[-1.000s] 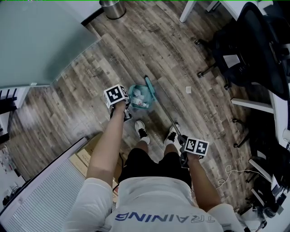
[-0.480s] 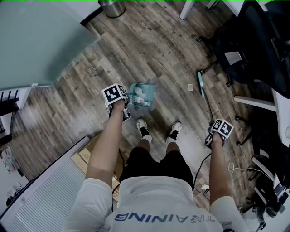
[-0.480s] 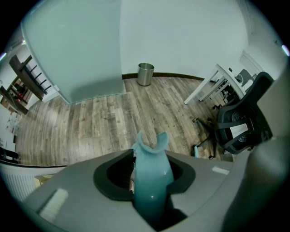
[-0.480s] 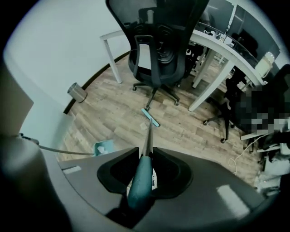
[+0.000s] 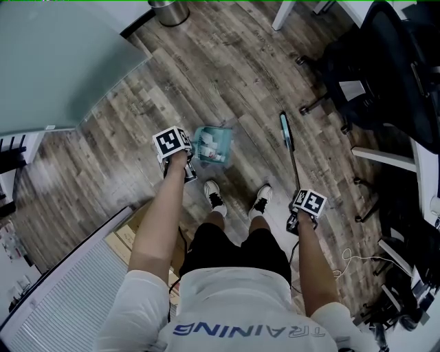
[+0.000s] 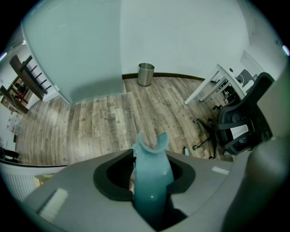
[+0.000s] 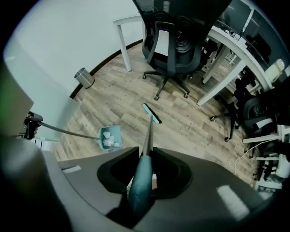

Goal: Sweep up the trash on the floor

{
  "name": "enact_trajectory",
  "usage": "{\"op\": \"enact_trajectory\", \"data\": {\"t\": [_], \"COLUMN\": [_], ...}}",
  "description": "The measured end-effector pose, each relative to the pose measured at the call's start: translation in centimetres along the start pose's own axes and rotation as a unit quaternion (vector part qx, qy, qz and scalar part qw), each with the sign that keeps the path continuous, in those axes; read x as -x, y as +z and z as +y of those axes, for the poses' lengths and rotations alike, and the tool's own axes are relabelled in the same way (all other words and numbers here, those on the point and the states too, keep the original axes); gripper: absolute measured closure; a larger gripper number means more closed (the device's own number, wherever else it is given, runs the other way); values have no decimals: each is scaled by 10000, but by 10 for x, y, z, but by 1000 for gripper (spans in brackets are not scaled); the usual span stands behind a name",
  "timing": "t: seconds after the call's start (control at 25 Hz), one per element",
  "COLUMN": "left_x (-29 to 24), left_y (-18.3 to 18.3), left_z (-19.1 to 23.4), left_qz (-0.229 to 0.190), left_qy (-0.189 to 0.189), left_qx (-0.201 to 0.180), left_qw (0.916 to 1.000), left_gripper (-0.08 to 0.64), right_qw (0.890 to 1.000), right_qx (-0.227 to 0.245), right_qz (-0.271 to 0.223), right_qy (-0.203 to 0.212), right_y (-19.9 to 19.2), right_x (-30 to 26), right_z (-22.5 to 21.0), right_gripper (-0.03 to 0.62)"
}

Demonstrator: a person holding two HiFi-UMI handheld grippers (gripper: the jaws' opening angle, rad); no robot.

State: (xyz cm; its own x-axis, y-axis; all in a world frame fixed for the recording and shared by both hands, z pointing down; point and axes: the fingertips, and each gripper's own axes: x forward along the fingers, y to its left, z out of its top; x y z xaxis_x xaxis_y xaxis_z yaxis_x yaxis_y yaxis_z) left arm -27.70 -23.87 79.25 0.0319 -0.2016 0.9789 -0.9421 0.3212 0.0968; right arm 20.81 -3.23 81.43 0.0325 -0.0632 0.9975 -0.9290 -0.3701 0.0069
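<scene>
we're pinching the dustpan [image 5: 213, 146] handle in the left gripper [image 5: 180, 170] and the broom [image 5: 286, 130] in the right gripper [image 5: 297, 221], broom head lying at the dustpan's 3 o'clock.

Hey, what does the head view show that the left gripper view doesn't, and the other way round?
Only the head view: the person's shoes, the right gripper holding the broom, and the dustpan with trash in it. Only the left gripper view: the left gripper, its jaws closed on the teal dustpan handle. Both: the metal bin, the wood floor and the black office chair.
</scene>
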Motion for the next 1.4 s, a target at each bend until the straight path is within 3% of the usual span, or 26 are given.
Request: {"op": "enact_trajectory", "data": {"t": [0.12,0.36,0.8,1.08,1.2,1.4], "left_x": [-2,-3,-2,-3,-4,-2], "left_y": [2,6,6,6,6,2], "left_z": [0,-5,-5,-7,-5,-4], "left_qz": [11,18,17,4,-4,-14], "left_qy": [-7,19,13,20,19,30], "left_qx": [15,-7,-7,-39,-59,-77], "left_qw": [10000,10000,10000,10000,10000,10000], "left_gripper": [443,442,442,442,442,443], "right_qw": [9996,9967,9792,9645,9627,9634], "right_qx": [-36,344,108,232,393,254], "right_qz": [96,312,871,1134,1114,974], "right_qy": [255,660,1827,2374,2434,2485], "right_y": [-25,-64,-92,-93,-85,-82], "right_x": [7,24,31,34,35,40], "right_z": [28,76,166,187,189,177], "right_gripper": [480,480,480,480,480,482]}}
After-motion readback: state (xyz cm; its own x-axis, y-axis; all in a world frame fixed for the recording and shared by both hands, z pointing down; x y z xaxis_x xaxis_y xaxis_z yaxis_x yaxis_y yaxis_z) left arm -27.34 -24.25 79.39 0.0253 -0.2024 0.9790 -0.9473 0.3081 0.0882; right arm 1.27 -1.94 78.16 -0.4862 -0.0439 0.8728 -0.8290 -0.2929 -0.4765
